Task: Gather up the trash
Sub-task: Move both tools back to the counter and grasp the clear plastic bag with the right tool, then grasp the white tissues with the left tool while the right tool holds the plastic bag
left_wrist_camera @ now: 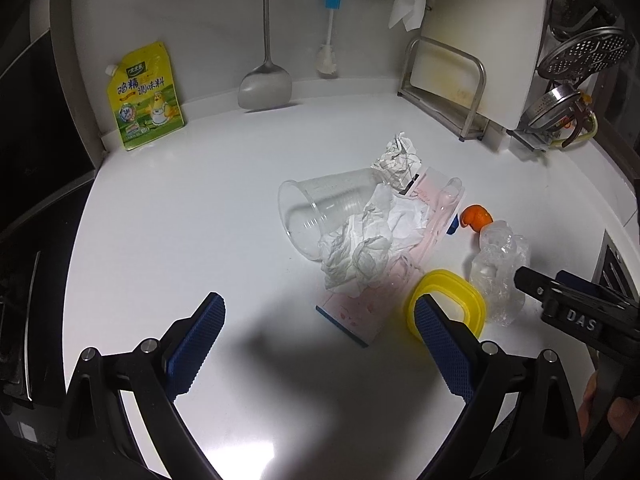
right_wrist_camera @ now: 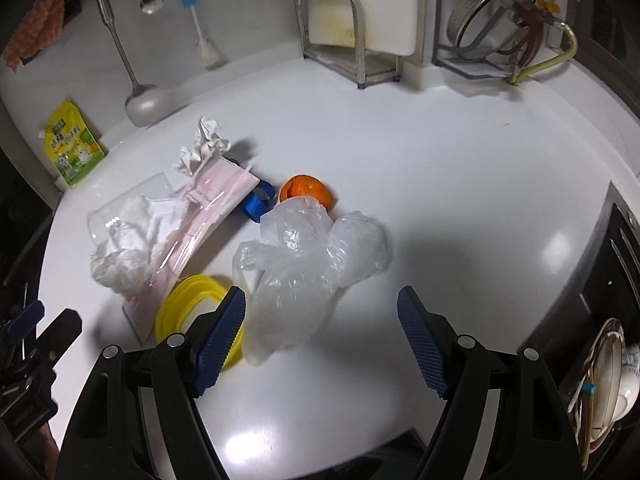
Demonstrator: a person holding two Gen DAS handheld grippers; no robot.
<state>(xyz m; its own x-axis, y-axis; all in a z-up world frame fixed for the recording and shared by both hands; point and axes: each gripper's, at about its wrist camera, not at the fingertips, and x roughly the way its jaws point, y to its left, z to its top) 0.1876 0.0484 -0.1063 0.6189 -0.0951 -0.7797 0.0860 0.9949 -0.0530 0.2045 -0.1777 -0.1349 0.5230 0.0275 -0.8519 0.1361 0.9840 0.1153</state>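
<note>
Trash lies in a heap mid-counter: a tipped clear plastic cup (left_wrist_camera: 320,212), crumpled white tissue (left_wrist_camera: 360,248), a paper ball (left_wrist_camera: 398,158), a pink flat package (left_wrist_camera: 360,312), a yellow ring lid (left_wrist_camera: 448,304), orange peel (left_wrist_camera: 474,216) and a crumpled clear plastic bag (left_wrist_camera: 500,268). My left gripper (left_wrist_camera: 320,320) is open, hovering just short of the pink package, its right finger over the yellow lid. My right gripper (right_wrist_camera: 322,312) is open, with the near end of the plastic bag (right_wrist_camera: 308,264) lying between its fingers, untouched. Orange peel (right_wrist_camera: 306,192) sits behind the bag.
A yellow seasoning pouch (left_wrist_camera: 146,96) leans on the back wall at left. A spatula (left_wrist_camera: 264,80), spoon and brush hang there. A cutting board in its metal rack (left_wrist_camera: 452,84) and strainers stand at back right. A dish rack (right_wrist_camera: 608,380) sits by the right edge.
</note>
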